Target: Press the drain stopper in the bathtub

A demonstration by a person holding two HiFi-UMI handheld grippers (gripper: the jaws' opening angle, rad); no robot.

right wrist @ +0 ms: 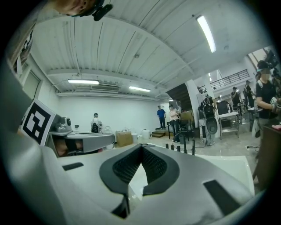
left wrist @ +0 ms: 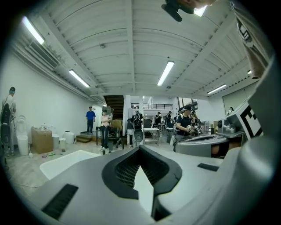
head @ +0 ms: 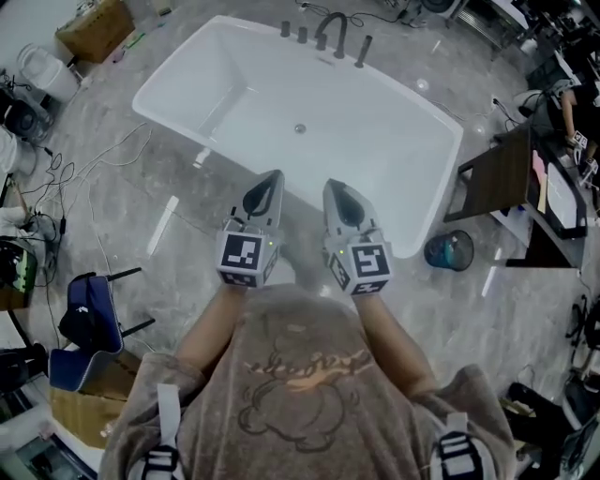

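Observation:
A white bathtub stands on the grey floor ahead of me. Its small round drain stopper sits in the middle of the tub floor, and a dark faucet stands on the far rim. My left gripper and right gripper are held side by side over the near rim, well short of the stopper. Both are shut with nothing between their jaws. In the left gripper view the tips meet, with the tub beyond. The right gripper view shows its tips closed and the faucet fittings behind.
A dark side table and a blue bin stand right of the tub. A blue chair and floor cables lie to the left, a cardboard box at the far left. Several people stand in the background.

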